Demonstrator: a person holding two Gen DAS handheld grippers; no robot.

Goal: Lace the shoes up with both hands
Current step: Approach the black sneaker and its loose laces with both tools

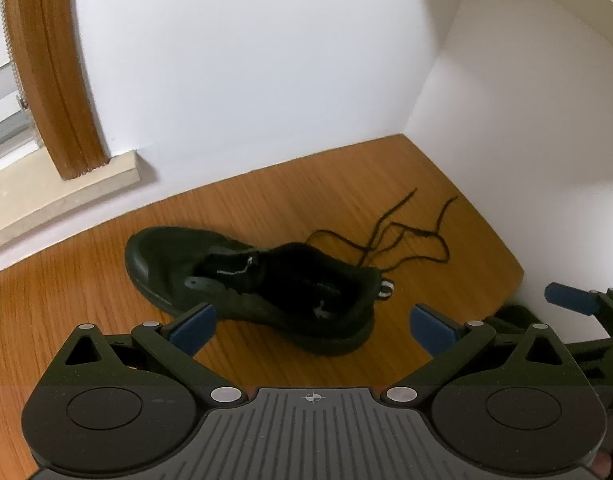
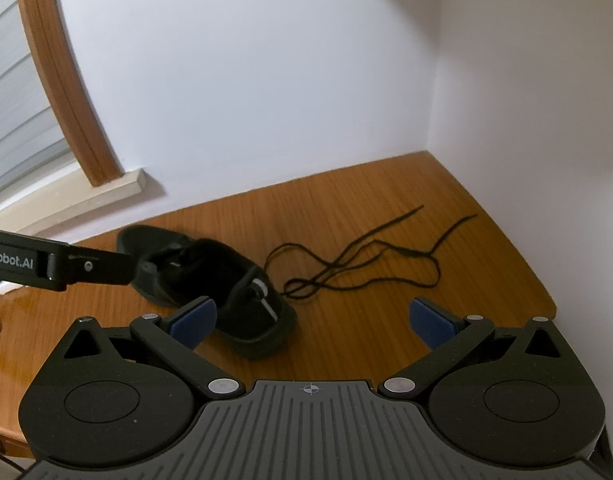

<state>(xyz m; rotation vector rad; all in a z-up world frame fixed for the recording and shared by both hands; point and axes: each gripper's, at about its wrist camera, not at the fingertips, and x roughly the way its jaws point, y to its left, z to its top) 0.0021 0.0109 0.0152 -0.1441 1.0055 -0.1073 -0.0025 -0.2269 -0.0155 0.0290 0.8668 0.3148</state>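
Where white walls (image 1: 246, 80) corner a wooden table (image 1: 86, 280), black shoe (image 1: 246, 284), loose laces (image 2: 366, 264), both grippers gaping empty.

Left gripper (image 1: 312, 326) wide open above black shoe (image 1: 250, 284) on wooden table (image 1: 86, 280); loose laces (image 1: 406, 236) trail right.

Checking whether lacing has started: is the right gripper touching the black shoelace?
Apart. The right wrist view shows the right gripper open, with bare table between its blue pads and the shoelace.
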